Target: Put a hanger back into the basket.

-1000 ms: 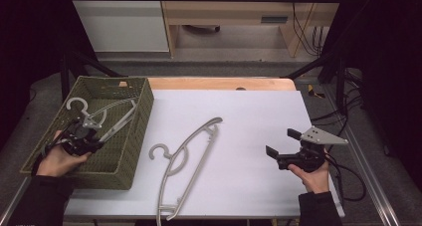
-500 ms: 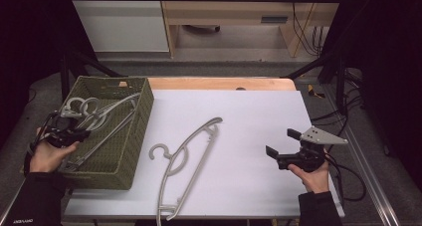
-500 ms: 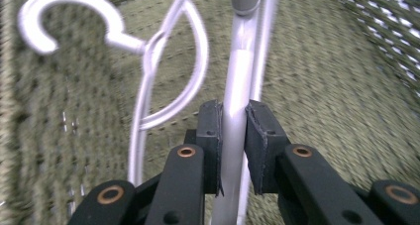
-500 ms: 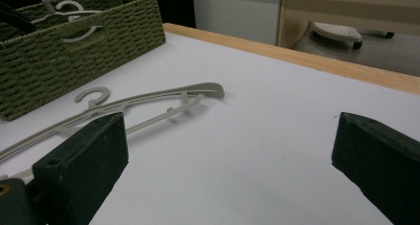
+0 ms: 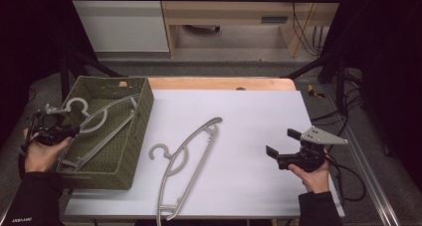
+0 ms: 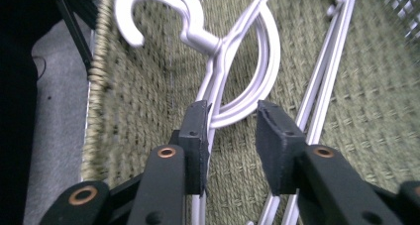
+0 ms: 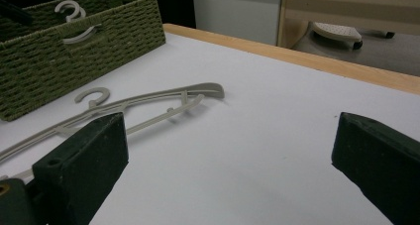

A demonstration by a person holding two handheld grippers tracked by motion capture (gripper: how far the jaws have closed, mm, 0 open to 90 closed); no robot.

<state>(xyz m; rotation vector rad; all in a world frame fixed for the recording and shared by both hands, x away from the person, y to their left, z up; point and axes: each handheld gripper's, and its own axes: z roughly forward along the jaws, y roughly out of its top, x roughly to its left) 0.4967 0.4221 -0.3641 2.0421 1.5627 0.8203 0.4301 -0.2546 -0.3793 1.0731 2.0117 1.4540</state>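
Left gripper: at the near-left rim of the green woven basket, held in the person's left hand. Its jaws have just been opening and now stand a little apart. The wire neck of a white hanger runs between them; one pad seems to brush it, though the close view is too blurred to be sure, and nothing presses from the other side. Judged a release, not a grip.

Right gripper: low over the right side of the white surface, jaws spread wide, nothing between them.

Hangers in the basket: at least two pale ones, lying slantwise on the woven floor, hooks toward the far-left corner, one hook rising over the rim.

Hanger on the surface: grey, flat, well apart from both grippers, just right of the basket; hook toward the basket, long bar running to the near edge.

Progress, as it looks: hangers are being gathered into the basket. The ones inside count as done, the latest just being let go. One remains on the surface. What is left is to reach it, grip it, carry it over the rim and lay it with the others.
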